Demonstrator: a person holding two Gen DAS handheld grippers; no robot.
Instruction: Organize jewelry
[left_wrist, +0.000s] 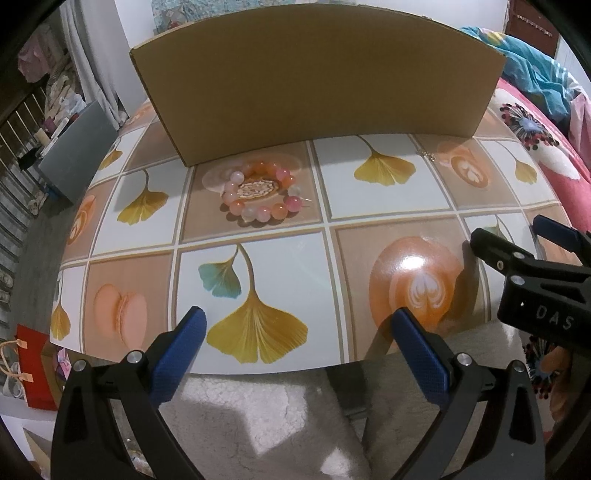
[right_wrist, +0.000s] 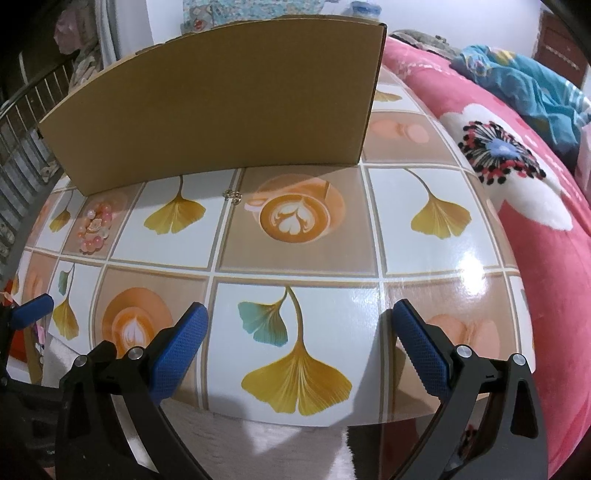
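Note:
A pink and orange bead bracelet (left_wrist: 258, 195) lies on the patterned table just in front of a brown cardboard box (left_wrist: 317, 81); it also shows small at the left of the right wrist view (right_wrist: 95, 229). A tiny pair of metal earrings (right_wrist: 233, 195) lies near the box front, also seen in the left wrist view (left_wrist: 426, 154). The box stands at the back in the right wrist view (right_wrist: 221, 107). My left gripper (left_wrist: 299, 325) is open and empty at the table's near edge. My right gripper (right_wrist: 301, 321) is open and empty, to the right of the left one (left_wrist: 517, 240).
The table (left_wrist: 388, 192) has a glossy tile print of ginkgo leaves and coffee cups. A pink flowered blanket (right_wrist: 517, 177) lies on a bed to the right. A grey bin (left_wrist: 77, 147) and a red bag (left_wrist: 37, 369) stand left, below the table. White fluffy fabric (left_wrist: 258, 417) lies below the near edge.

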